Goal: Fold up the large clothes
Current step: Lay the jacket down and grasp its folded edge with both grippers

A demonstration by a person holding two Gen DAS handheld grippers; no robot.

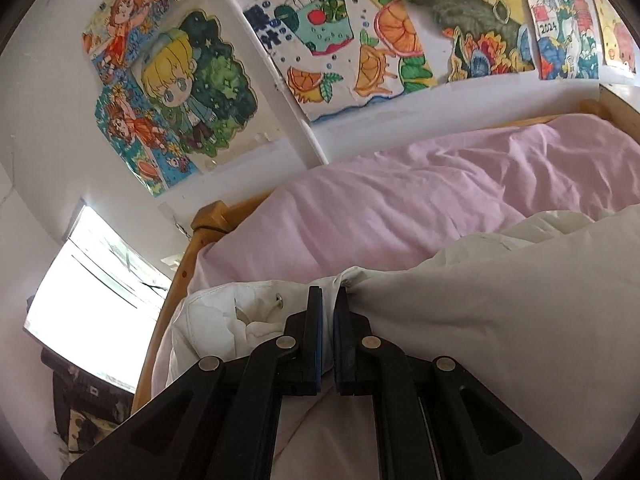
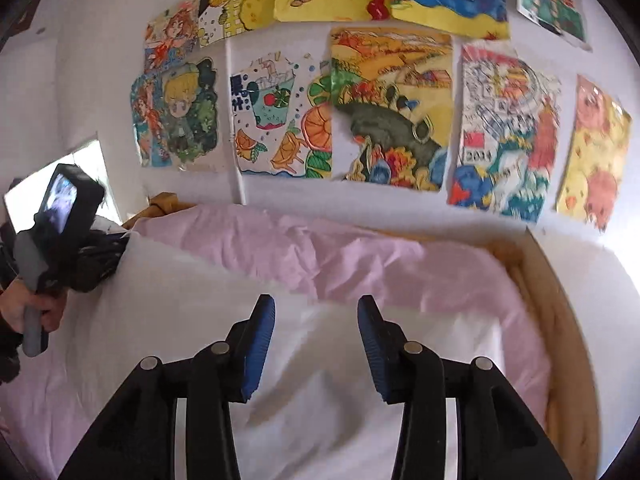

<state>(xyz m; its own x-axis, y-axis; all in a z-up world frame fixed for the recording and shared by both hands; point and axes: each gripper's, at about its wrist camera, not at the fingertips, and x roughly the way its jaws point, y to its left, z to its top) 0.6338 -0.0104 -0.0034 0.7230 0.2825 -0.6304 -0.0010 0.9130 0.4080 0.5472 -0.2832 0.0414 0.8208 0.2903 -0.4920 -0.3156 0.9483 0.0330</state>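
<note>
Gripping one white garment [image 1: 500, 320]: left gripper [image 1: 327, 294].

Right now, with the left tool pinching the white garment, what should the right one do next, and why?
Probably lower the right tool onto the white garment and close on an edge. Its jaws are open and empty, while the left tool alone holds the cloth over the pink bedding.

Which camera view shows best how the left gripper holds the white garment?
The left wrist view: the left gripper is shut on a pinched fold of the white garment. The right wrist view shows that gripper only from behind, far left, its fingertips unclear.
</note>
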